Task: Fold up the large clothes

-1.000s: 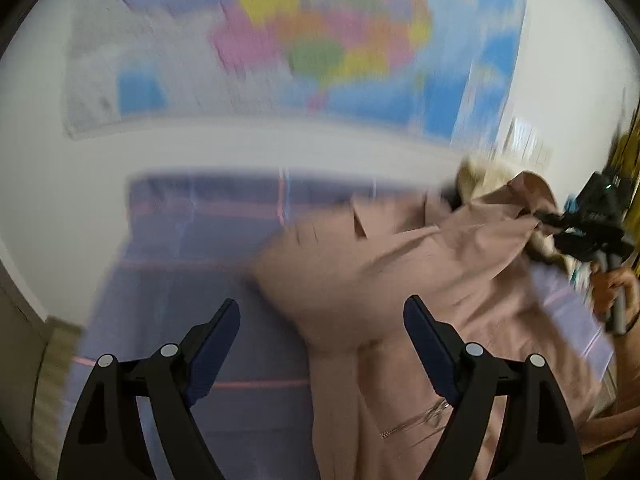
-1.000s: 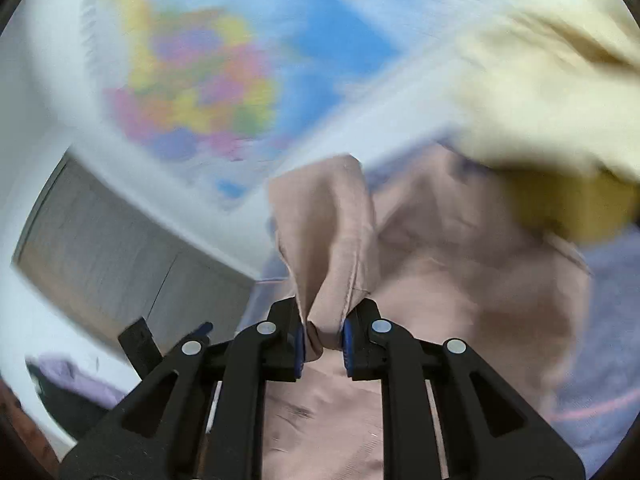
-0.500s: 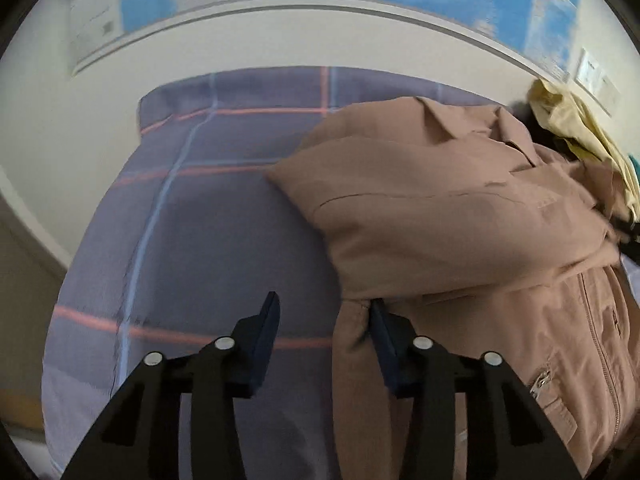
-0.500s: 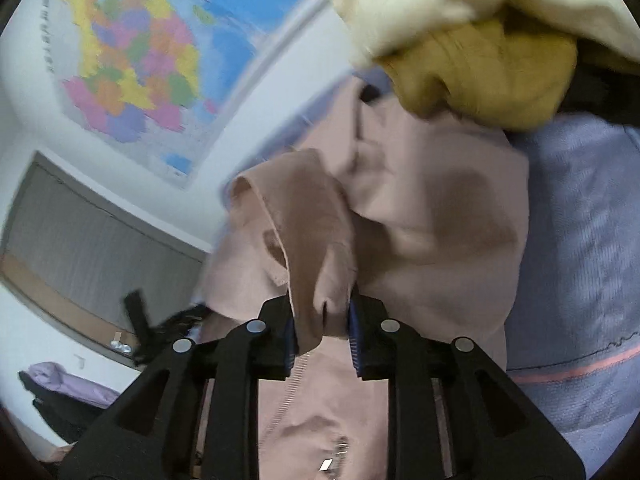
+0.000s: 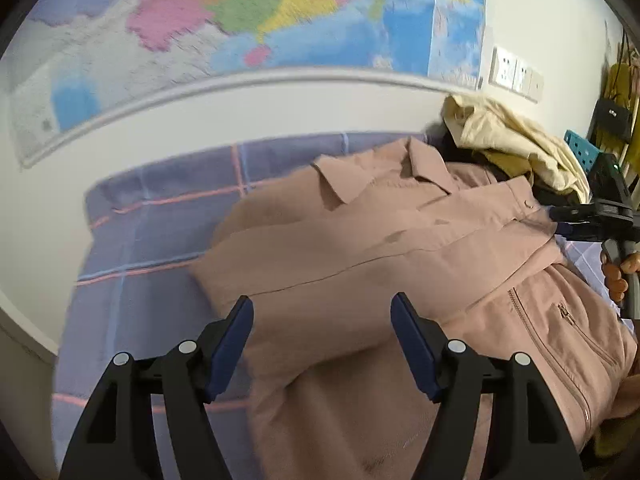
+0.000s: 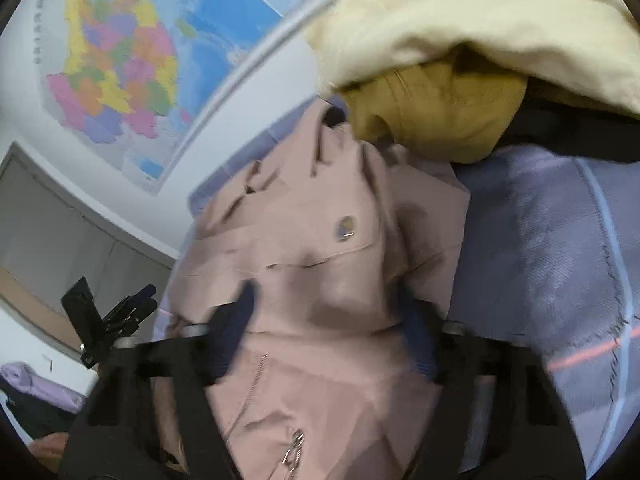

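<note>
Pink jacket (image 5: pixel 384 264) lies spread on the plaid purple bedcover (image 5: pixel 152 248), collar twd the wall, one sleeve folded across its chest. Left gripper (image 5: pixel 322 338) hangs over it w/ jaws wide apart, nothing between them; the folded sleeve's edge sits just ahead of and between the blue fingertips (image 5: pixel 236 328), jacket body running under the right-hand finger and on past it. Bedcover shows bare to the left of the left-hand finger.

Right gripper (image 6: pixel 328 328) also spread wide, fingers blurred, jacket (image 6: pixel 320 272) filling the gap but not pinched. A small round button or badge (image 6: pixel 345 229) sits on the cloth straight ahead of the fingers. Zipper pull (image 6: pixel 294 446) lies close below, betw the finger arms. From the left wrist view that gripper (image 5: pixel 576 220) is at the far right, tips by the sleeve cuff, right hand (image 5: pixel 618 276) on its handle.

Beyond the right fingers, up and to the right: pile of other clothes (image 6: pixel 460 40), cream garment on top, mustard one (image 6: pixel 432 116) under it, touching the jacket's collar end. Bedcover (image 6: pixel 552 248) runs to the right of the fingers.

Wall map (image 5: pixel 248 20) hangs above the bed, wall sockets (image 5: pixel 516 72) at its right edge. Left gripper (image 6: pixel 116 316) shows off to the left in the right wrist view, grey panel (image 6: pixel 60 232) behind it.
</note>
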A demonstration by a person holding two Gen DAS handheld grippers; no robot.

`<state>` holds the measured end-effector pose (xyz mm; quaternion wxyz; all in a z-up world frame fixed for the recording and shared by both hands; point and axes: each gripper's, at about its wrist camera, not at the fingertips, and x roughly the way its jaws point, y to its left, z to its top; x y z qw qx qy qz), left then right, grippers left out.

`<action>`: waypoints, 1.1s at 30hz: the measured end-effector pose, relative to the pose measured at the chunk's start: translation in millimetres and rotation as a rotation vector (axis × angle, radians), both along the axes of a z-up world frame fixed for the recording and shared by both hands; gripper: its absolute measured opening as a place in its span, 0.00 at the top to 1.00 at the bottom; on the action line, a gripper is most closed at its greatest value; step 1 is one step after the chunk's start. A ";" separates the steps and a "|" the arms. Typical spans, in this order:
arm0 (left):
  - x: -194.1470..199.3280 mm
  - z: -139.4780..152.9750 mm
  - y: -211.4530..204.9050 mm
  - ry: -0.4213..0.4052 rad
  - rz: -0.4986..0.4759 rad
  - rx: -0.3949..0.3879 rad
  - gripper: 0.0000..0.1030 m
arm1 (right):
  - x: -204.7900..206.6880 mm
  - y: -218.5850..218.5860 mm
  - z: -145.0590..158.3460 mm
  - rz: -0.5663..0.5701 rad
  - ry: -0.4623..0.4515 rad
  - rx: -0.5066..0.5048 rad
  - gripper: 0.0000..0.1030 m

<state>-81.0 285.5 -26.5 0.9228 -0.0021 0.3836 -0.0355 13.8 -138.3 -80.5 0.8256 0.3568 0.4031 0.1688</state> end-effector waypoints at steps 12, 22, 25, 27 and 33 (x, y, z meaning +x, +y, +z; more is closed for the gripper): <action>25.5 -34.9 1.1 0.082 0.047 0.001 0.33 | -20.9 -19.8 -13.8 -0.067 0.040 0.026 0.73; 6.4 -28.3 7.4 0.062 0.072 -0.003 0.27 | -12.7 29.6 15.3 0.056 -0.054 -0.209 0.59; -0.9 -33.7 12.0 0.066 0.105 -0.017 0.27 | 1.0 23.1 -11.2 0.042 0.029 -0.183 0.75; -8.8 -34.3 16.7 0.072 0.124 -0.043 0.27 | -2.6 17.4 -12.3 0.031 0.023 -0.145 0.72; -41.4 -24.1 26.5 0.017 0.177 -0.065 0.18 | -46.9 11.3 18.0 0.023 -0.064 -0.163 0.43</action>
